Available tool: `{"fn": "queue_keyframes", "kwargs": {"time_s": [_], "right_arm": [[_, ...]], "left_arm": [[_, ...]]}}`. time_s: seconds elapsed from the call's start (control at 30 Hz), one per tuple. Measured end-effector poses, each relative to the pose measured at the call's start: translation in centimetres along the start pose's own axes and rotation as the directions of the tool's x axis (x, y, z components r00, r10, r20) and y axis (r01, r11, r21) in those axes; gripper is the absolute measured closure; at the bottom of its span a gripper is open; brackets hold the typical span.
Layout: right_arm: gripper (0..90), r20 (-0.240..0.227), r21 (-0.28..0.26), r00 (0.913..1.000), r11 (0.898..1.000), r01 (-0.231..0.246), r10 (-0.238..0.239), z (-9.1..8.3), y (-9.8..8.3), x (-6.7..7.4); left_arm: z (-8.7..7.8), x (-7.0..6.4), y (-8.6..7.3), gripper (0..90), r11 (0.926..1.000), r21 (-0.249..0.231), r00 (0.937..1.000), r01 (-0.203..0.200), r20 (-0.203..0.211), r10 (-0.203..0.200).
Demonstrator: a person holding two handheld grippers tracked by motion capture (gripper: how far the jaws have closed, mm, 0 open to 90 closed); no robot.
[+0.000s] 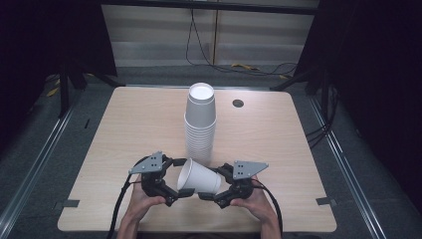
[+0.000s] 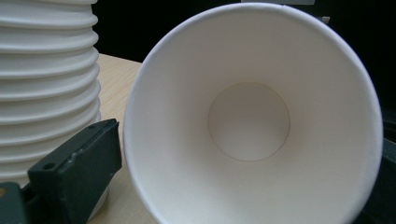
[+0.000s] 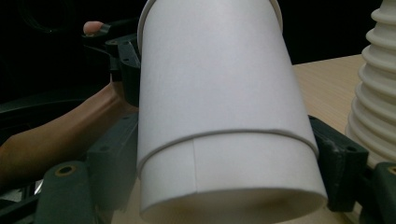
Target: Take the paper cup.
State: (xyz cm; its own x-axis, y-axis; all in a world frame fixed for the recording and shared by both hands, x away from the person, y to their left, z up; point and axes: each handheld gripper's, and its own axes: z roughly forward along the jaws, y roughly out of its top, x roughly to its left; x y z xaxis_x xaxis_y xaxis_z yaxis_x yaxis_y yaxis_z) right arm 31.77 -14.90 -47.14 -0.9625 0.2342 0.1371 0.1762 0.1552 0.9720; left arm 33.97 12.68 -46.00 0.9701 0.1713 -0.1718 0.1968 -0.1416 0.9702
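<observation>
The room is dark all around, and a pale wooden table (image 1: pixel 124 129) sits in the middle of it. On the table stands a tall stack of white paper cups (image 1: pixel 200 124), upside down, one over the other. Just in front of the stack, near my side of the table, I hold one paper cup (image 1: pixel 199 178) on its side, up off the wood.

My right tool (image 1: pixel 215 191) is clamped on the cup's narrow bottom end, with one jaw on each side of it. My left tool (image 1: pixel 180 186) is at the wide mouth. Its jaws stand far apart around the rim, and I can look straight down into the cup (image 2: pixel 250 121) from there. I think they do not press on it.

This cup is very light. It is thin paper, so it is soft in the wall and will dent if I squeeze hard. The rolled rim and the flat bottom are the stiff parts. I think the bottom end is the best place to hold, gently. The smooth paper could slip, so I should keep it steady and move slowly.
</observation>
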Motion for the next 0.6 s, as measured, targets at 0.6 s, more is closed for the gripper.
{"fn": "queue_keyframes", "kwargs": {"time_s": [0.6], "right_arm": [[21.2,-0.016,0.025,0.9998,1.000,0.007,-0.007,0.21,-0.04,-0.05]], "left_arm": [[0.11,-0.17,0.37,7.0,0.9998,-0.009,0.9990,-0.020,0.040,0.020]]}}
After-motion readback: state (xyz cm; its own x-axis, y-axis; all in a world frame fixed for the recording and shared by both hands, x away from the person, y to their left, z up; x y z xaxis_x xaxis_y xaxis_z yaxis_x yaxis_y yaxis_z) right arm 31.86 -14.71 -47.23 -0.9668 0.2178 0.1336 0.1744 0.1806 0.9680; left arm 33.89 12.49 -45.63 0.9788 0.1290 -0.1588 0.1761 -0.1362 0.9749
